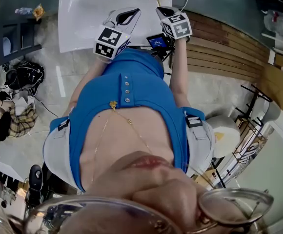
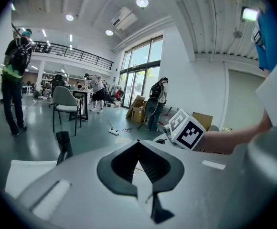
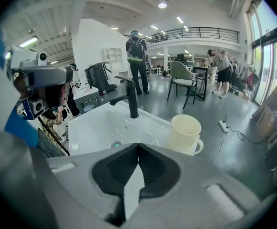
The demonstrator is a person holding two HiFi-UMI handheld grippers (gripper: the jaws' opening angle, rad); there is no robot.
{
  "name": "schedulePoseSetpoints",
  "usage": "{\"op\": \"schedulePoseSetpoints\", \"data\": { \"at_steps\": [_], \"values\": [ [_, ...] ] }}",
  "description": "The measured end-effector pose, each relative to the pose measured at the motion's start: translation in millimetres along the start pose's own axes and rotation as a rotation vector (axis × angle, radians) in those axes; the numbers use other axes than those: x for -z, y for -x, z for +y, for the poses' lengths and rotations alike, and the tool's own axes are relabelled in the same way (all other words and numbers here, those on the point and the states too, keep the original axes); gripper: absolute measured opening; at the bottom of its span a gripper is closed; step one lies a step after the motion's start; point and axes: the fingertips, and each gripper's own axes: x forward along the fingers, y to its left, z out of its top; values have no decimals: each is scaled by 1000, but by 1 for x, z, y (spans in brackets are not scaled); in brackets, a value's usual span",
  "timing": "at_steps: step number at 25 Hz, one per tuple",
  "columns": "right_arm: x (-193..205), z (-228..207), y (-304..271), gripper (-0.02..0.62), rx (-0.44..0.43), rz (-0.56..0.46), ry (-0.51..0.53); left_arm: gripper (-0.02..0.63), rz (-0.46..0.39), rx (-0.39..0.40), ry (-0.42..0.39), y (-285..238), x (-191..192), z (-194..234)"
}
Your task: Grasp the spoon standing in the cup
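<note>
The white sink (image 1: 83,13) is my reference. Both grippers hang over its near edge, in front of the person's blue shirt (image 1: 131,96).

The left gripper (image 2: 138,141) sits over the middle of that near edge. Its dark pads (image 2: 122,163) meet at the tips, so I read it as closed with nothing between them. It points across the basin into the room, with the right gripper's marker cube (image 2: 188,130) just beside it.

The right gripper (image 3: 138,144) is at the sink's near right corner. Its pads (image 3: 114,168) also meet at the tips and hold nothing, and they touch neither basin nor cup.

The cream cup (image 3: 186,130) stands on the sink's far rim, right of the black faucet (image 3: 131,101) and well apart from both grippers. I cannot make out the spoon.

The only markings I see are the black-and-white squares on the cubes.
</note>
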Motion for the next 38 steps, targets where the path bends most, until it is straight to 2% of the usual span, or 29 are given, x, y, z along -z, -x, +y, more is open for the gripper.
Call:
{"op": "schedulePoseSetpoints", "data": {
  "at_steps": [17, 29, 38],
  "values": [
    [-39, 26, 23, 3, -77, -143, 0, 0, 16, -8, -17, -3, 2, 1],
    [-62, 48, 41, 3, -137, -218, 40, 0, 2, -13, -7, -1, -3, 3],
    [-80, 62, 53, 3, -175, -310, 65, 0, -22, -28, -10, 2, -12, 8]
  ]
}}
